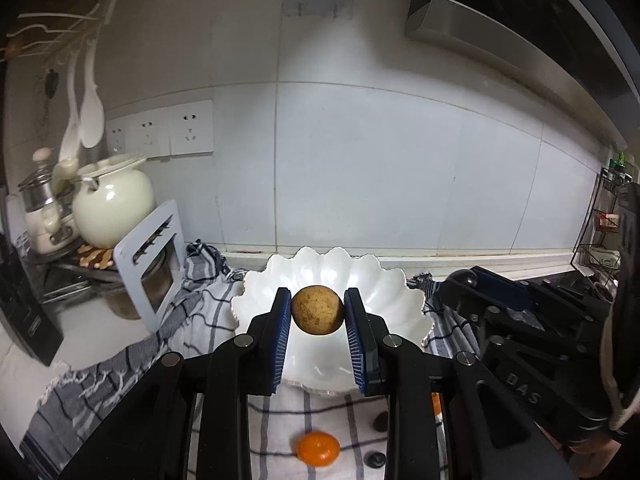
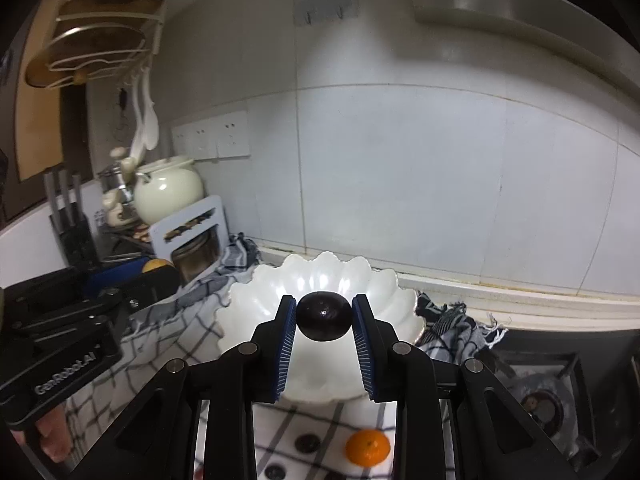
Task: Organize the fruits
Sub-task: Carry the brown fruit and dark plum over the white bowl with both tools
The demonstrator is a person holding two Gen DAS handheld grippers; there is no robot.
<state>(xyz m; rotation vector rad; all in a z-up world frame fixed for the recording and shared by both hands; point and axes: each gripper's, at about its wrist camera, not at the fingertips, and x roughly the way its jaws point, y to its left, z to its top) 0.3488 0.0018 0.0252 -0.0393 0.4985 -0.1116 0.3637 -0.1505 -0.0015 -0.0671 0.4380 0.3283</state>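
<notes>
Above the white scalloped bowl (image 1: 256, 304) at the bench's tiled back edge (checked cloth (image 1: 168, 332) beneath), our left gripper (image 1: 317, 311) clamps a brown fruit (image 1: 317, 310), our right gripper (image 2: 324, 317) a dark plum (image 2: 324, 317).

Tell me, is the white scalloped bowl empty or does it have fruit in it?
Empty as far as shown: the white bowl shows bare; the grippers hide part of its floor.

I count one white scalloped bowl (image 1: 400, 304), one brown fruit (image 1: 317, 310), one dark plum (image 2: 323, 317), one orange (image 2: 367, 448), and three wall sockets (image 1: 160, 132).
</notes>
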